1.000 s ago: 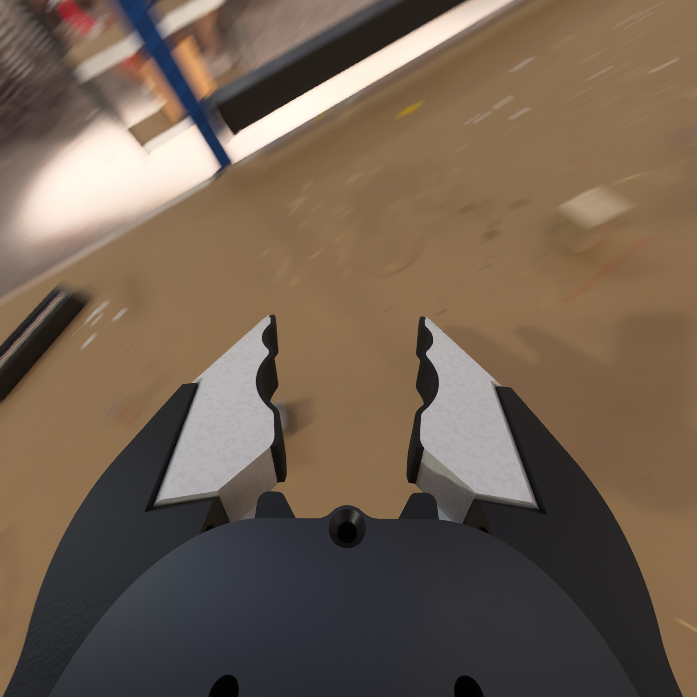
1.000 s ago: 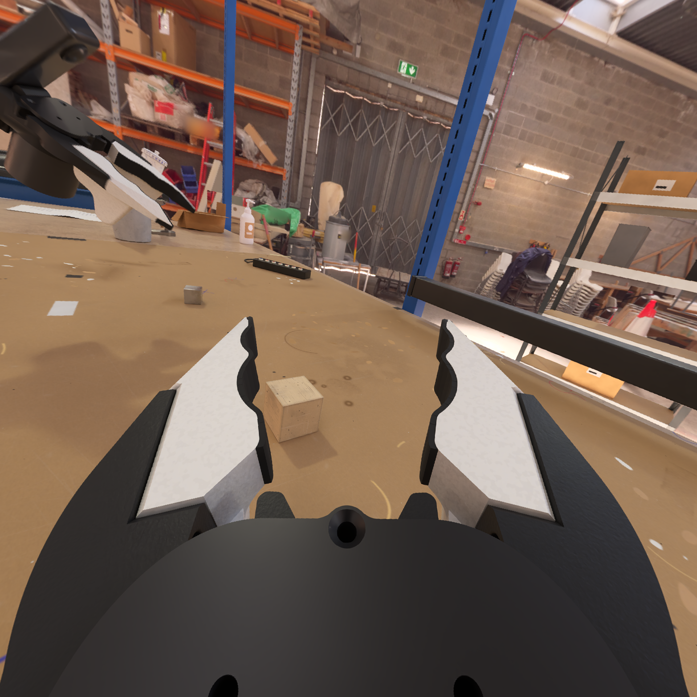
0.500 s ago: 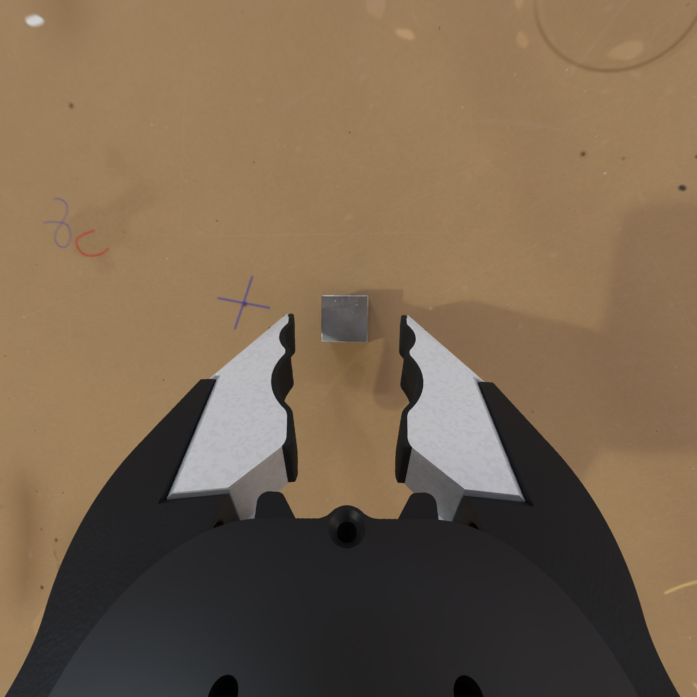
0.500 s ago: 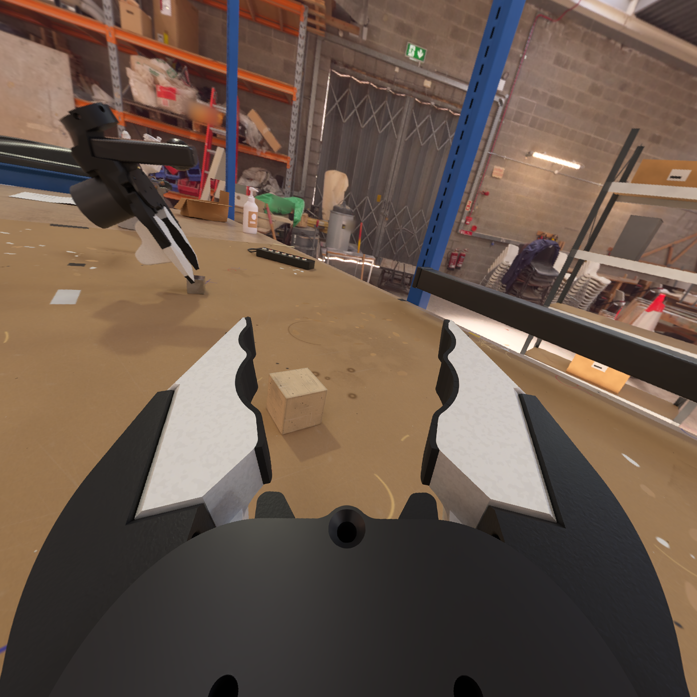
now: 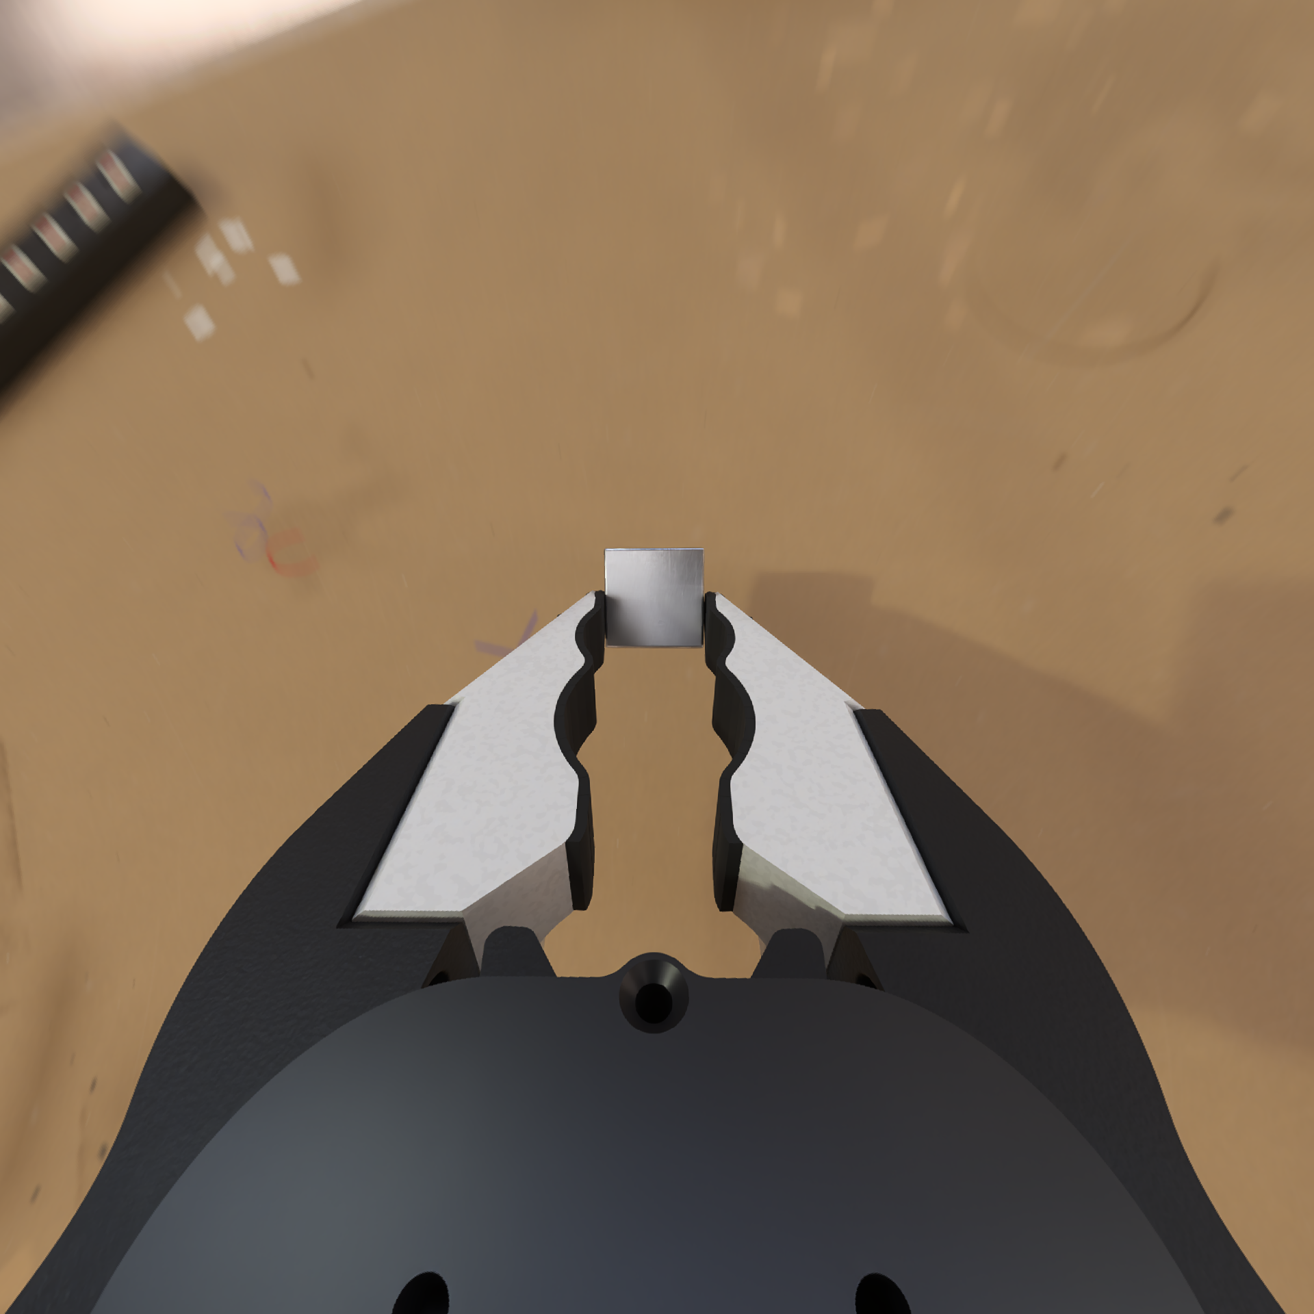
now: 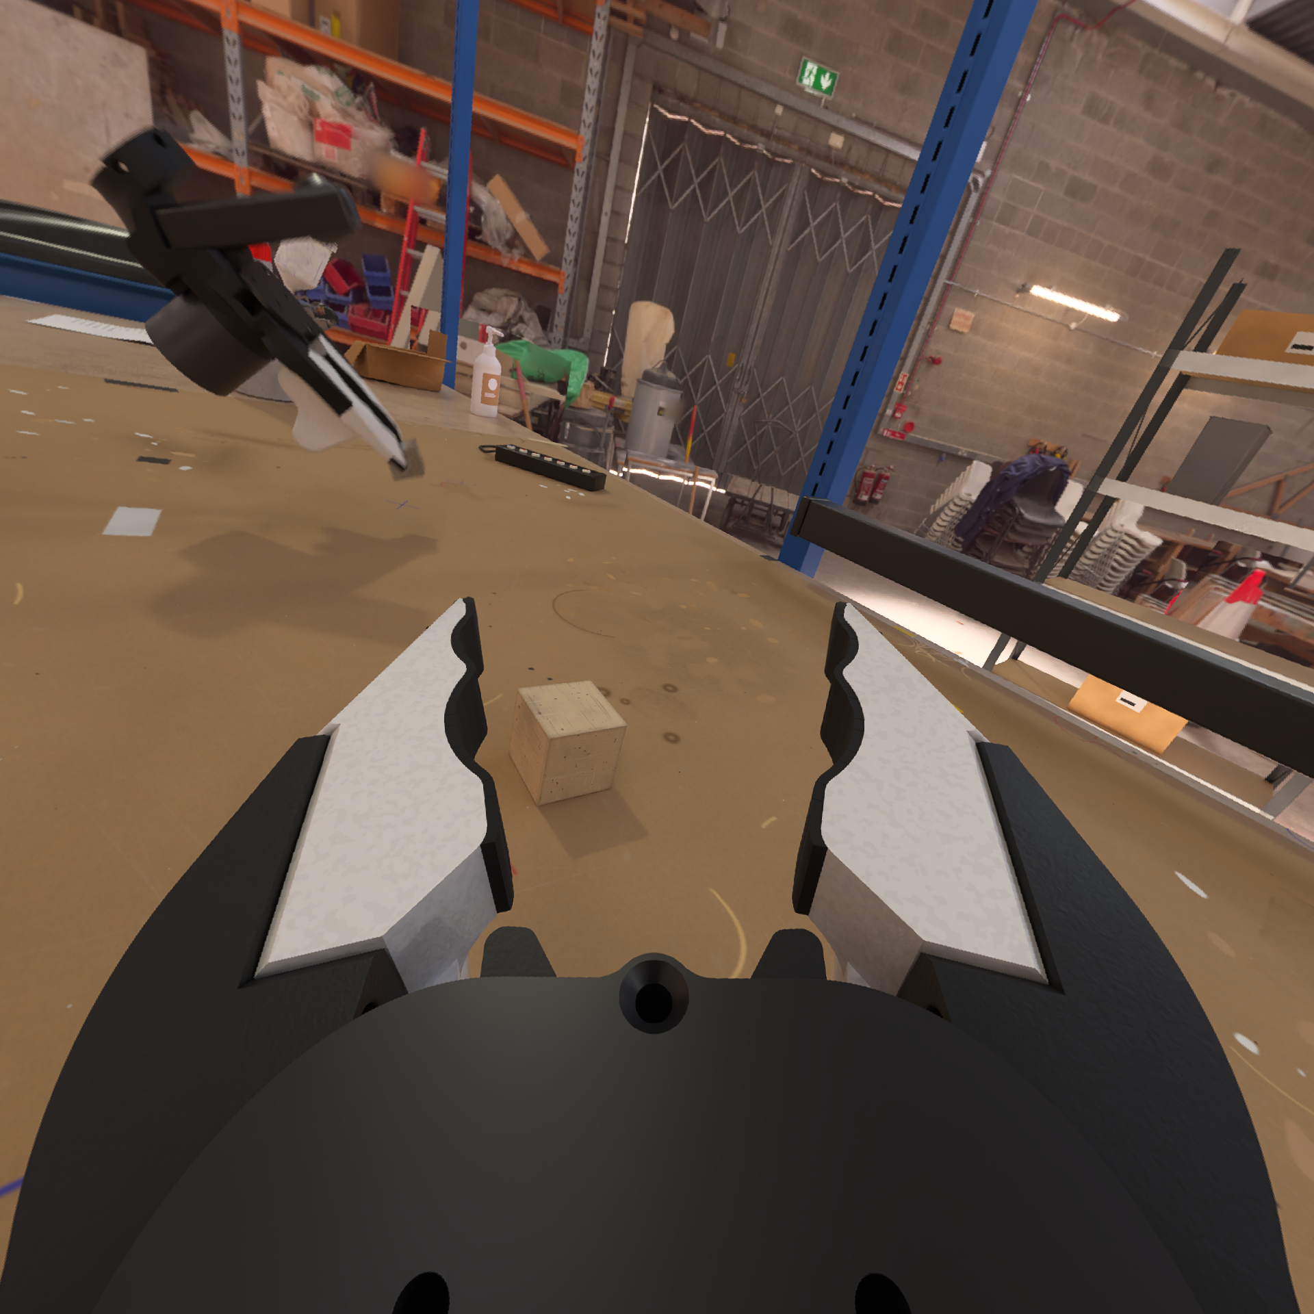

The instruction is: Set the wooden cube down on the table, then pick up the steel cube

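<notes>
My left gripper (image 5: pixel 653 604) is shut on the small steel cube (image 5: pixel 653 596), pinching it at the fingertips and holding it above the brown table (image 5: pixel 853 426). In the right wrist view the left gripper (image 6: pixel 402 458) shows at the far left, tilted down, with the steel cube (image 6: pixel 409 466) at its tips clear of the table. The pale wooden cube (image 6: pixel 567 739) rests on the table (image 6: pixel 213 675). My right gripper (image 6: pixel 653 626) is open and empty, hovering just behind the wooden cube, apart from it.
A black power strip (image 6: pixel 549 466) lies on the table beyond the left gripper; it also shows blurred in the left wrist view (image 5: pixel 78 242). A white soap bottle (image 6: pixel 488 377) and a cardboard box (image 6: pixel 398 362) stand at the far edge. The table edge runs along the right, with a black beam (image 6: pixel 1066 611) past it.
My left gripper came down over the steel cube, closed on it and lifted it off the table, tilting. The right gripper stayed open over the wooden cube, barely moving.
</notes>
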Robot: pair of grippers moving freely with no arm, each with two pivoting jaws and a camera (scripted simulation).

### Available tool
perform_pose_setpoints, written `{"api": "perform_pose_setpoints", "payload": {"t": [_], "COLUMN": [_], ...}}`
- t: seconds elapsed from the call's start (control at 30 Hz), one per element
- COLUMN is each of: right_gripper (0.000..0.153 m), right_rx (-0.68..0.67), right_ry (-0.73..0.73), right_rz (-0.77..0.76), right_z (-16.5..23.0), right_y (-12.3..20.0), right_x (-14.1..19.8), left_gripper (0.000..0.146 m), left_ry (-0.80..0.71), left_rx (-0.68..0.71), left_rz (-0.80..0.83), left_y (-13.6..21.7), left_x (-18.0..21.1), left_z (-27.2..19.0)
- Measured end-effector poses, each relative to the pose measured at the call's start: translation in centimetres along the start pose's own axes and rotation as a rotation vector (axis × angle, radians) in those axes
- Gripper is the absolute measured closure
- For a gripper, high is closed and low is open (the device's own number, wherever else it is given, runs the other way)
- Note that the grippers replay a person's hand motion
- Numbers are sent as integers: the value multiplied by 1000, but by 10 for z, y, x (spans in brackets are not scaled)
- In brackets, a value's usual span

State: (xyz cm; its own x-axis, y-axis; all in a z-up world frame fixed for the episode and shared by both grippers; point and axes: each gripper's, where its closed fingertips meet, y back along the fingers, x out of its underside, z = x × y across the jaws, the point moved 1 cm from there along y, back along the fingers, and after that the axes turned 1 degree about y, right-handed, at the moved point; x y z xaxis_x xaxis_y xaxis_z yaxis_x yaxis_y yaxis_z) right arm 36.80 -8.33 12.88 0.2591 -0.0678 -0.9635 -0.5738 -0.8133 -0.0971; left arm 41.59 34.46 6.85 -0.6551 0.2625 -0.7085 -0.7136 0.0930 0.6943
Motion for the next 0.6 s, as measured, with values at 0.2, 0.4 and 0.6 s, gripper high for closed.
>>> {"api": "perform_pose_setpoints", "payload": {"t": [0.2, 0.4, 0.6], "right_gripper": [54, 55, 61], "right_rx": [-5, -13, -31], "right_ry": [54, 201, 333], "right_rz": [0, -44, -119], "right_z": [4, 14, 27], "right_y": [-1, -2, 1], "right_x": [0, -9, -22], "left_gripper": [119, 119, 119], "left_ry": [-72, 78, 42], "left_rx": [31, 826, 1261], "left_rz": [-595, -940, -664], "left_y": [62, 124, 105], "left_x": [-87, -139, -134], "left_z": [-39, -179, -304]}}
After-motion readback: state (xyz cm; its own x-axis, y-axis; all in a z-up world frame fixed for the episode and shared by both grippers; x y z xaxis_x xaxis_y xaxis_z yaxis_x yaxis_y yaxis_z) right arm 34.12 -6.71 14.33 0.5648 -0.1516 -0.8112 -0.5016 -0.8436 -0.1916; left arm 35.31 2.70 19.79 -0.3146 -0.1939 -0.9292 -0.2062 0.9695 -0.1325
